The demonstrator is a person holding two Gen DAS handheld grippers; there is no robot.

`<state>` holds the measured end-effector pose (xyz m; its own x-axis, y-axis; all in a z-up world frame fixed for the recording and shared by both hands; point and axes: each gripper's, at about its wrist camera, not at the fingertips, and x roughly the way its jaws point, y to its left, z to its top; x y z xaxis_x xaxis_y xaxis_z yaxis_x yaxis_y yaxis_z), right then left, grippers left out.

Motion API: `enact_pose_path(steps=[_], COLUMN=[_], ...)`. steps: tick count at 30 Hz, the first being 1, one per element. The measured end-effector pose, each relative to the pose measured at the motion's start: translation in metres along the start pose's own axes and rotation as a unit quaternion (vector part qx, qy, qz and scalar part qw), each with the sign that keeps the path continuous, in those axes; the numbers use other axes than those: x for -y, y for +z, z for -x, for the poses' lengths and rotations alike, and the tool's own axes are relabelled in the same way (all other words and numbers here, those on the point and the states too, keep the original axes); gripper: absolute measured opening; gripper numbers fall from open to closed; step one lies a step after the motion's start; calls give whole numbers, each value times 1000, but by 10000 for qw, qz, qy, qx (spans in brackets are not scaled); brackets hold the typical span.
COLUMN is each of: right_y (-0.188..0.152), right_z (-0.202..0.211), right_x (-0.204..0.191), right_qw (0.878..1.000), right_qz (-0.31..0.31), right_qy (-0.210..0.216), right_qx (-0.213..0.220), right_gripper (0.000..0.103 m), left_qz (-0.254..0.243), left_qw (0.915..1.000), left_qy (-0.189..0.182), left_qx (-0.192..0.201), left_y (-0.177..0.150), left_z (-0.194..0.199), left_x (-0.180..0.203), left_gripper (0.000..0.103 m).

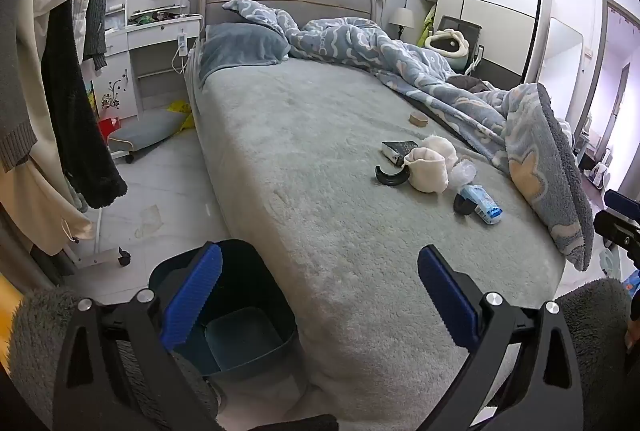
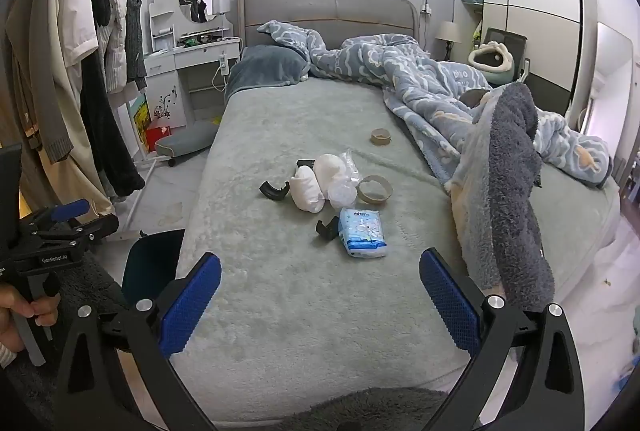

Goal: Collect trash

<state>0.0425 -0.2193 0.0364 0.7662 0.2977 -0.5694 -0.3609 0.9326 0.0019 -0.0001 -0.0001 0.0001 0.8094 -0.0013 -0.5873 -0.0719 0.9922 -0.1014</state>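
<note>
Trash lies in a cluster on the grey bed (image 2: 280,291): a blue tissue pack (image 2: 362,232) (image 1: 482,205), two black curved plastic pieces (image 2: 274,189) (image 2: 327,229), white rolled cloths (image 2: 306,189) (image 1: 428,169), crumpled clear plastic (image 2: 344,193), two cardboard tape rings (image 2: 374,189) (image 2: 380,137). A dark bin (image 1: 236,315) stands on the floor at the bed's near left corner. My left gripper (image 1: 320,295) is open, above the bin and bed corner. My right gripper (image 2: 320,305) is open, above the bed's foot, short of the trash.
A crumpled blue duvet (image 2: 420,87) covers the bed's right side. Clothes hang on a rack (image 2: 96,71) at left. A white dressing table (image 2: 180,71) and a low cushion stool (image 2: 188,141) stand beyond. A wardrobe (image 2: 532,23) is at back right.
</note>
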Motion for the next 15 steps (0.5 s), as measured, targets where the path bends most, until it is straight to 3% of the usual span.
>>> enact_pose_path(steps=[15], right_y=[-1], right_z=[-1], right_x=[1], right_qw=[10000], right_qz=[-9], right_qy=[17], right_qx=[-14], right_gripper=[100], left_qz=[10], left_qw=[10000], left_qy=[1], left_qx=[-11], left_y=[0], left_z=[0], left_x=[0], left_gripper=[100])
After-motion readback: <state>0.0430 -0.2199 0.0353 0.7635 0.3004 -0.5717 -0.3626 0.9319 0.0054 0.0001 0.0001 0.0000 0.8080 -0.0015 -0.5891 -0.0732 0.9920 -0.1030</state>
